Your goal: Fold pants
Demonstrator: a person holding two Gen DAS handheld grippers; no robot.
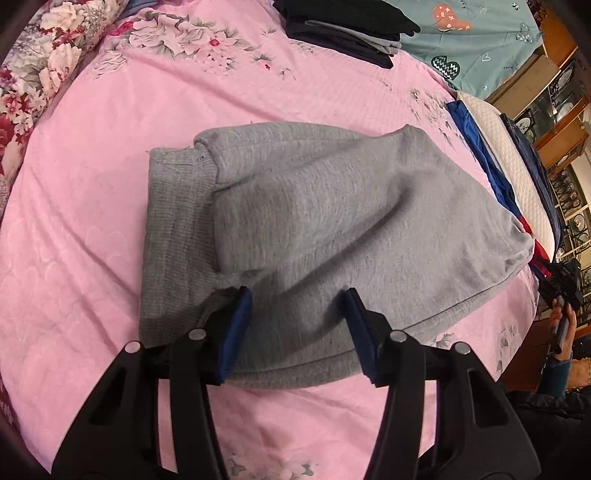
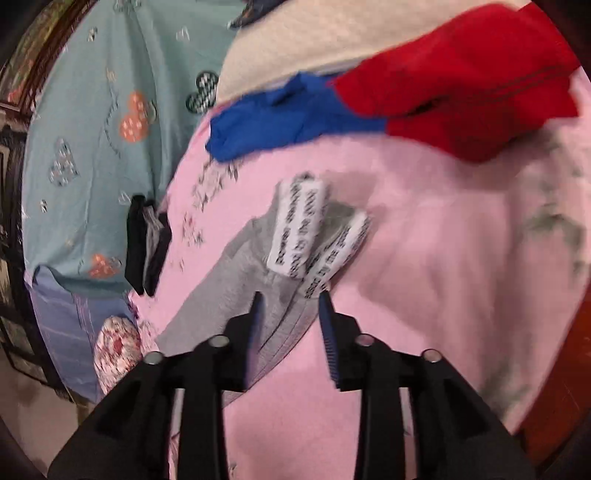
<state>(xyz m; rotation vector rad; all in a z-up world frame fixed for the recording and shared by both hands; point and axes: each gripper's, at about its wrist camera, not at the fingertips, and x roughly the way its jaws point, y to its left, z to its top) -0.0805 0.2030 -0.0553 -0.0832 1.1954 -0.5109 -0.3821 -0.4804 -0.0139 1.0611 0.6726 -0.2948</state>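
Grey sweatpants [image 1: 314, 236] folded over on the pink floral bedsheet [image 1: 92, 229], ribbed waistband to the left in the left wrist view, upper layer rumpled and lying over the lower one. Seen from the right wrist, white printed cuffs [image 2: 299, 229] at the leg ends resting side by side on the sheet; that view motion-blurred. Left tongs [image 1: 295, 295] spread wide above the near edge of the pants, gripping nothing. Right tongs [image 2: 290, 299] parted too, empty, tips over the grey leg just short of the cuffs. Beyond the cuffs, a red and blue garment [image 2: 424, 99]. Farther off, a stack of folded dark clothes [image 1: 351, 33] beside a teal patterned blanket [image 1: 480, 40].
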